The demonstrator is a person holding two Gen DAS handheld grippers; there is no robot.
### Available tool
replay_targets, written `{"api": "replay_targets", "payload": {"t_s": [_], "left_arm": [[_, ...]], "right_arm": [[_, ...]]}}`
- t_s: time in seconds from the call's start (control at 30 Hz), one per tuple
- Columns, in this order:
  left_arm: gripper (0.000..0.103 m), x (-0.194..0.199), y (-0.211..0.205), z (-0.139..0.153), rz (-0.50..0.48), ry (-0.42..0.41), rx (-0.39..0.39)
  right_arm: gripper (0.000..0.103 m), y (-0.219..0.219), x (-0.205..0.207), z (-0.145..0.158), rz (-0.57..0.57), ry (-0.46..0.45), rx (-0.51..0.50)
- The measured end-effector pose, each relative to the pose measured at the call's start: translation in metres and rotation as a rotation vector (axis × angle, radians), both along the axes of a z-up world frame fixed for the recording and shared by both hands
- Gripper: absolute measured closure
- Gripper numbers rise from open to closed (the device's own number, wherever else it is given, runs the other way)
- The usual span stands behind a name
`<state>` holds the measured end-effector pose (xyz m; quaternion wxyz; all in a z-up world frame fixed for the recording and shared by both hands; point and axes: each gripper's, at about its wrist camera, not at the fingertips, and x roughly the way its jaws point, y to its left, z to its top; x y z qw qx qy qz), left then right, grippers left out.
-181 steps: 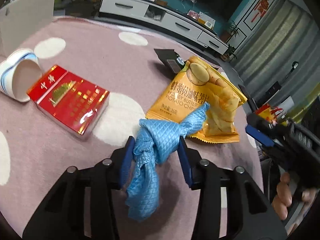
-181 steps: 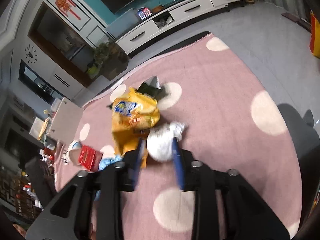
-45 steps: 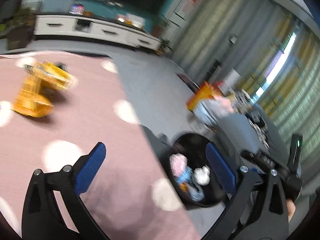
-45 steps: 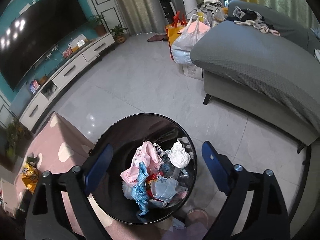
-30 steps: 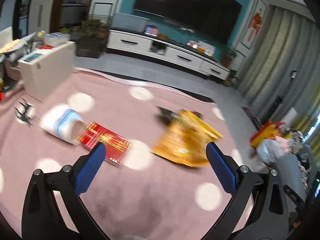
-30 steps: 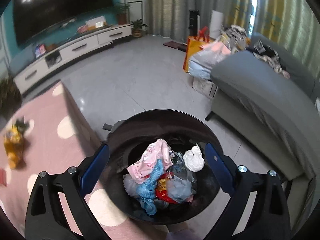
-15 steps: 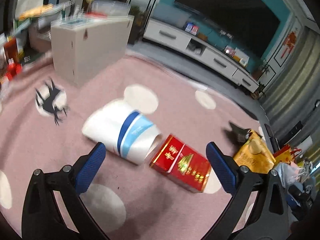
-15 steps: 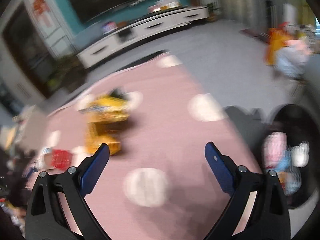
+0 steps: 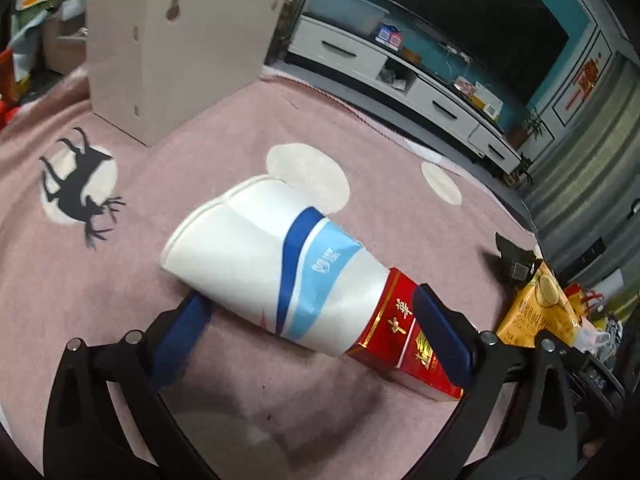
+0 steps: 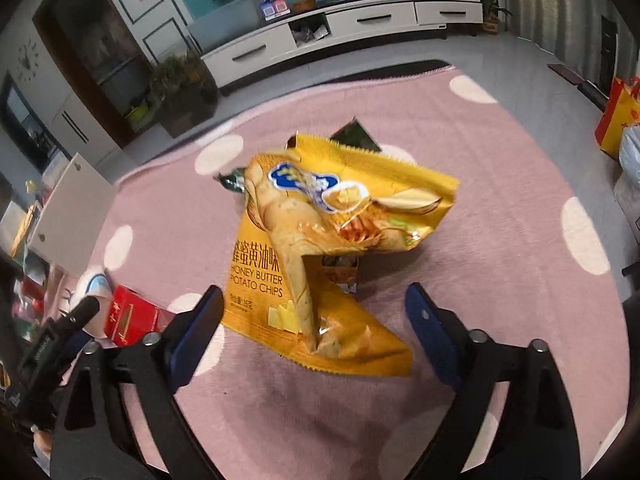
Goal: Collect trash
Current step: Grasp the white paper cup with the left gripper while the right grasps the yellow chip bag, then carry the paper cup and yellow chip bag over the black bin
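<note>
A white paper cup with blue stripes [image 9: 272, 268] lies on its side on the pink rug, against a red cigarette pack [image 9: 404, 340]. My left gripper [image 9: 316, 332] is open with its blue fingers on either side of the cup and the pack. A crumpled yellow potato chip bag [image 10: 324, 252] lies on the rug in the right wrist view. My right gripper [image 10: 316, 336] is open with its fingers either side of the bag's near end. The chip bag also shows far right in the left wrist view [image 9: 536, 312], and the cup [image 10: 92, 284] and pack [image 10: 128, 316] at left in the right wrist view.
A white board box [image 9: 176, 52] stands on the rug beyond the cup. A dark wrapper [image 10: 356, 138] lies behind the chip bag. A white TV cabinet [image 10: 344, 28] runs along the far wall. A yellow shopping bag [image 10: 616, 116] stands on the grey floor at right.
Both grippers dropped the blue cloth and the white wad into the black bin, then swung back to the rug. The left now straddles the cup, the right the chip bag.
</note>
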<state>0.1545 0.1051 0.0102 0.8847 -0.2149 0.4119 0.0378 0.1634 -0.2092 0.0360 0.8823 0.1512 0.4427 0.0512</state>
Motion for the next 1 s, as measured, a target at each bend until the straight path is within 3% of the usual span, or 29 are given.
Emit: {"api": "replay_targets", "payload": {"t_s": [0.07, 0.1, 0.2, 0.27, 0.33, 0.37, 0.53, 0.63, 1.0], "left_arm": [[0.004, 0.001, 0.000, -0.001, -0.007, 0.000, 0.013], [0.005, 0.001, -0.001, -0.002, -0.010, 0.003, 0.023], [0.025, 0.000, -0.006, -0.002, -0.001, 0.009, 0.082], [0.046, -0.001, -0.007, -0.002, -0.009, -0.002, 0.055], [0.068, 0.000, -0.009, -0.003, 0.014, 0.013, 0.110], [0.071, 0.001, -0.011, -0.002, 0.015, 0.015, 0.129], [0.072, -0.007, -0.015, 0.002, 0.022, 0.020, 0.086], [0.073, -0.018, -0.025, 0.010, 0.016, 0.002, 0.103], [0.073, -0.063, -0.101, 0.049, -0.073, -0.059, 0.120]], "right_arm": [[0.044, -0.003, 0.001, -0.005, -0.004, 0.017, 0.015], [0.048, -0.003, 0.001, -0.007, -0.004, 0.025, 0.017], [0.065, -0.007, -0.003, -0.008, 0.009, 0.027, 0.016], [0.066, -0.008, -0.008, -0.005, 0.006, 0.014, 0.003], [0.066, -0.011, -0.017, 0.000, 0.007, -0.004, -0.014], [0.066, -0.012, -0.022, 0.003, 0.009, -0.010, -0.018], [0.066, -0.023, -0.046, 0.015, 0.004, -0.045, -0.048], [0.066, -0.036, -0.062, 0.024, -0.004, -0.058, -0.048], [0.066, -0.084, -0.120, 0.050, -0.091, -0.111, -0.058]]}}
